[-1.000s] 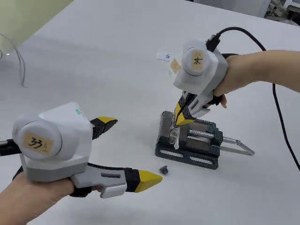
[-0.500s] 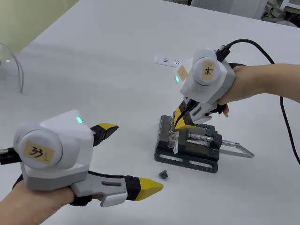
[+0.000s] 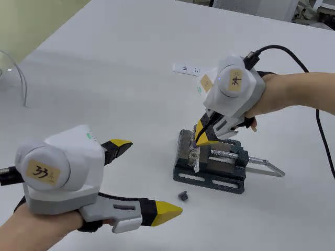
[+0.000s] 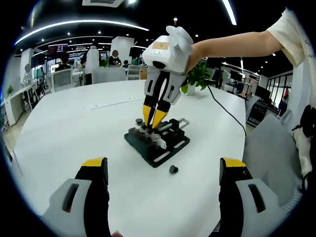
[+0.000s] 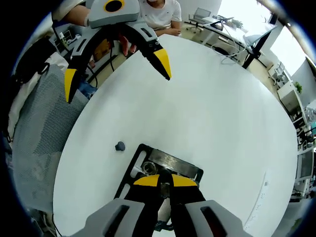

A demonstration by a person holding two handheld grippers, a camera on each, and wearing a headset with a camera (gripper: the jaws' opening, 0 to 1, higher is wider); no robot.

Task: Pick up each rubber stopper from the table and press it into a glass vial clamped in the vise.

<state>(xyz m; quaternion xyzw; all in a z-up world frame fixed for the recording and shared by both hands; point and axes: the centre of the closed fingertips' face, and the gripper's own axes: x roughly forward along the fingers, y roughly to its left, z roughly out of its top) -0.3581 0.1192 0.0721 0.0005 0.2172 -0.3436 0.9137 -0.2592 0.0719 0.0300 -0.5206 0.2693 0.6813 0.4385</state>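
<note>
White desk (image 3: 104, 78) | vise (image 3: 220, 172) clamping 1 glass vial (image 3: 193, 156) | right gripper (image 3: 200, 137) jaws together just above vise | left gripper (image 3: 146, 176) jaws apart, near vise | 1 rubber stopper (image 3: 183, 196) just beside vise

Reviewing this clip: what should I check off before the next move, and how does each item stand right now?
1. Vial clamped in the vise: ok.
2. Right hand-held gripper lined up over the vial: ok, its tips are at the vial's top.
3. Anything held between its jaws: cannot tell; they are closed together and hide the gap.
4. Vial mouth plugged: cannot tell.
5. Left hand-held gripper open and holding nothing: ok.
6. Loose stopper lying free on the table in front of the vise: ok.
</note>
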